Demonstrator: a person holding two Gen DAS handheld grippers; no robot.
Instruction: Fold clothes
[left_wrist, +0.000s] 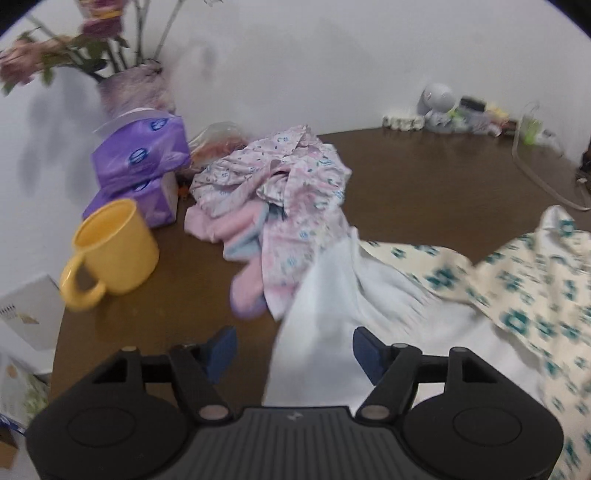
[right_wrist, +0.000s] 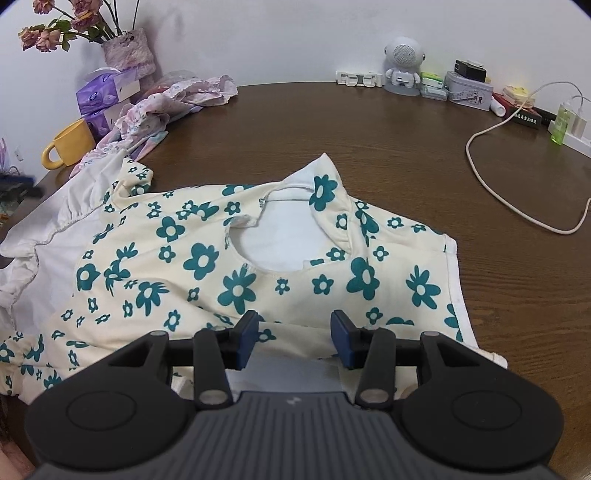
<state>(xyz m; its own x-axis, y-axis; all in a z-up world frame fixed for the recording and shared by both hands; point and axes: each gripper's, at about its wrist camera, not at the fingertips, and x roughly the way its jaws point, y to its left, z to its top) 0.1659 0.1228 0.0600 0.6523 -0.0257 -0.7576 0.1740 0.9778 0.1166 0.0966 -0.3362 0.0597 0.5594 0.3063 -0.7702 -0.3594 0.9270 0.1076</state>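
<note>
Spread across the brown wooden counter (right_wrist: 369, 122) lies the cream cotton top printed with teal flowers (right_wrist: 207, 258), neckline facing away, its white lining flopped out on the left. It looks light, limp and prone to bunching, so a hem corner or shoulder seam seems the best hold. The right gripper (right_wrist: 294, 338) hovers over the near hem, jaws apart, pressing nothing. The left gripper (left_wrist: 294, 352) has jaws wide, white fabric between them, ungripped. A crumpled pink patterned garment (left_wrist: 284, 192) waits beyond. A yellow plastic mug (left_wrist: 110, 251) looks empty; a purple tissue box (left_wrist: 142, 147) shows a tissue.
</note>
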